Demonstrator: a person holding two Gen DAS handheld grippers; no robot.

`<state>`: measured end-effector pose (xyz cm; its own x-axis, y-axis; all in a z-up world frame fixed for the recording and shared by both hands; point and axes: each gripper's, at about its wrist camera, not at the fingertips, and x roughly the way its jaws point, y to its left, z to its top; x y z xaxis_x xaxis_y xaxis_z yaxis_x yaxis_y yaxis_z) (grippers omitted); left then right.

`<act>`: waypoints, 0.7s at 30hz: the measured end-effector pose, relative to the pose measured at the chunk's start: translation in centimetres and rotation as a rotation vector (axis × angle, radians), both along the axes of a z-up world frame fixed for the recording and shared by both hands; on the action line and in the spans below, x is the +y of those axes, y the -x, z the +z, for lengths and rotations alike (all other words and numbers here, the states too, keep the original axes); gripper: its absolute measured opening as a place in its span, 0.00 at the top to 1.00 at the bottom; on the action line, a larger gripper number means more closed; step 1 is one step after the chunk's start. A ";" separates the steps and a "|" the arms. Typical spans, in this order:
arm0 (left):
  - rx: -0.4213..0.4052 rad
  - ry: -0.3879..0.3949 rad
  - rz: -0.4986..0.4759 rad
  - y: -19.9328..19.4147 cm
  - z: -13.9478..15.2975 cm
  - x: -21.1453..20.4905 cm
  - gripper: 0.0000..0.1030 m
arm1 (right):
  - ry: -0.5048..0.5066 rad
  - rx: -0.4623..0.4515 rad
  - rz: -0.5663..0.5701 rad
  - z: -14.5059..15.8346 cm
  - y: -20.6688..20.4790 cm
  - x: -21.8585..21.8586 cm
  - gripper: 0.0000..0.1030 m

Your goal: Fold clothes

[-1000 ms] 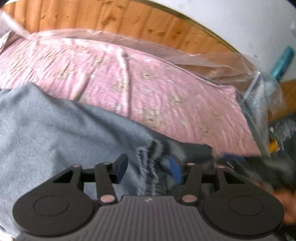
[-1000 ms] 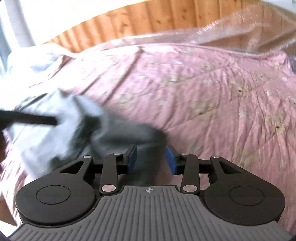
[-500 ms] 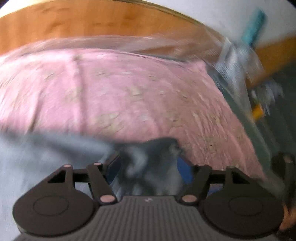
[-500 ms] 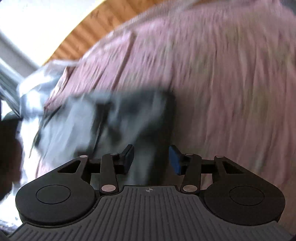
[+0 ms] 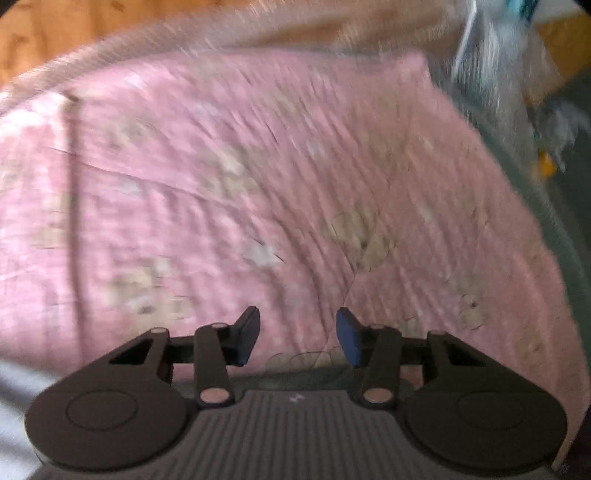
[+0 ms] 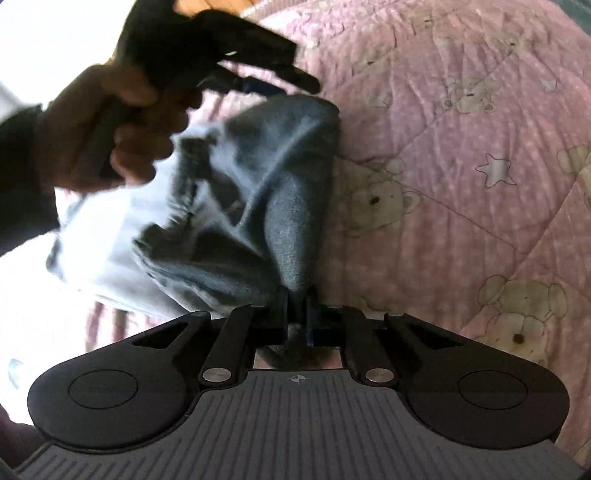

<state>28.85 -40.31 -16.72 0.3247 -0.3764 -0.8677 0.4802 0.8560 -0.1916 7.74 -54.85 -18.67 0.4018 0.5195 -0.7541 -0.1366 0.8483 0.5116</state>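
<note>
Pink quilt (image 6: pixel 461 177) below: right gripper (image 6: pixel 296 314) pinches grey garment (image 6: pixel 280 192); left gripper (image 5: pixel 297 338), blurred, seemingly wide and empty.

1. Left wrist view: heavy motion blur smears the pink quilt (image 5: pixel 295 177); daylight is soft.
2. Right wrist view: sharper, with blown-out white glare at far left.
3. Fisheye bending curves both edges.

Pink quilt (image 6: pixel 461 206) printed with bears and stars, spread across a bed. Wooden panelling (image 5: pixel 55 33) behind, blurred. Clear plastic sheeting (image 5: pixel 491 74) at the far right edge. Strong white glare from the left, washing out detail there.
</note>
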 end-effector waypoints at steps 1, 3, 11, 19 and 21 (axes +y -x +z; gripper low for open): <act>-0.026 0.006 0.017 0.8 1.4 1.3 0.44 | -0.028 -0.004 0.000 0.4 -0.1 -0.3 0.76; -0.047 -0.008 0.033 3.1 2.8 4.0 0.38 | -0.036 -0.033 -0.020 1.1 -0.6 -0.9 0.64; 0.062 -0.107 0.013 11.5 -2.4 7.5 0.39 | 0.037 -0.046 0.067 0.5 -2.5 0.7 0.63; -0.015 -0.093 0.013 9.5 2.5 6.9 0.34 | 0.224 -0.101 0.140 2.4 -1.4 4.4 0.87; 0.001 -0.010 -0.068 7.8 4.8 4.4 0.12 | 0.288 -0.149 0.157 3.7 -0.6 5.7 0.95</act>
